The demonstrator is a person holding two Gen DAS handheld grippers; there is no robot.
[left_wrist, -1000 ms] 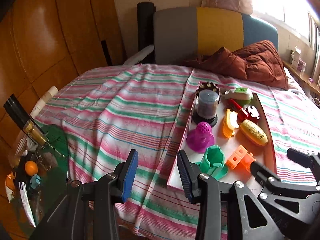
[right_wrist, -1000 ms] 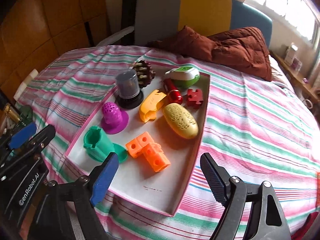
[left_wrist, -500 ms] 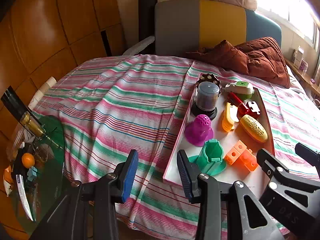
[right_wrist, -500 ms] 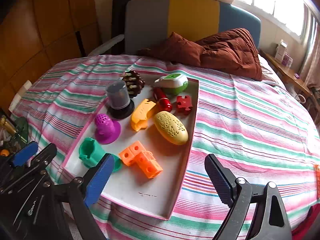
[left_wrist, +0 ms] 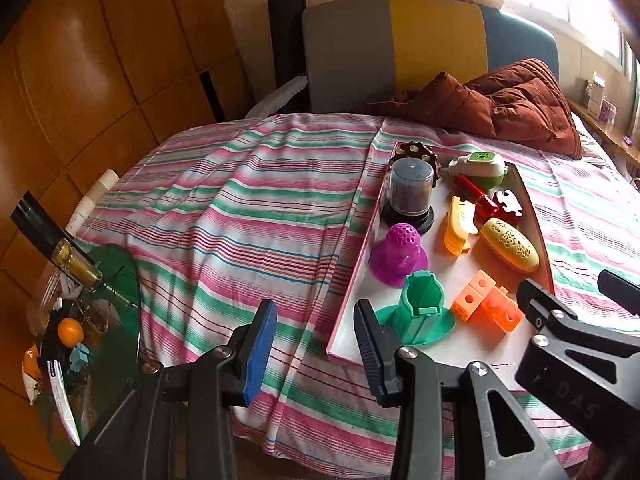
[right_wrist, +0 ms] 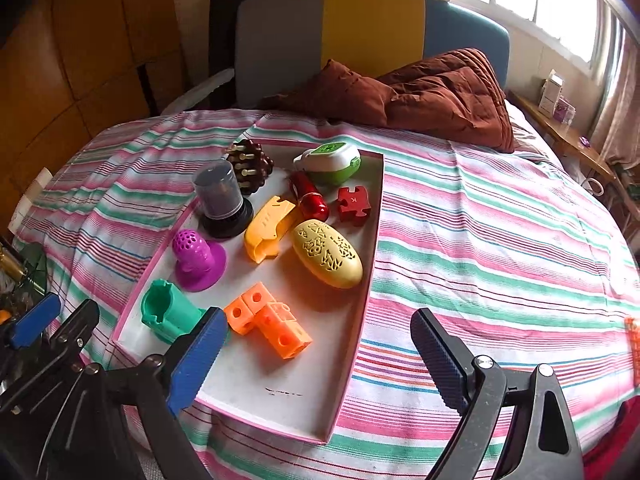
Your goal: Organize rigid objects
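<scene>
A white tray with a pink rim (right_wrist: 366, 280) lies on the striped bed. On it stand a teal holder (right_wrist: 170, 312), a purple domed piece (right_wrist: 198, 256), orange cube blocks (right_wrist: 268, 320), a yellow oval case (right_wrist: 326, 254), an orange clip (right_wrist: 266, 228), a red tube (right_wrist: 310, 200), a red puzzle piece (right_wrist: 354, 204), a green-and-white case (right_wrist: 330, 162), a dark cylinder (right_wrist: 220, 196) and a brown spiky ball (right_wrist: 250, 162). My right gripper (right_wrist: 316, 356) hovers wide open over the tray's near end. My left gripper (left_wrist: 314, 344) is partly open and empty beside the tray's (left_wrist: 352, 276) left corner.
A brown quilt (right_wrist: 420, 92) is bunched at the grey, yellow and blue headboard (right_wrist: 372, 28). A green glass side table (left_wrist: 116, 300) with a bottle and clutter stands left of the bed. Striped sheet (right_wrist: 500, 248) stretches right of the tray.
The right gripper's jaws have spread wider. Both hands have stayed almost in place, and the toys on the tray have not moved.
</scene>
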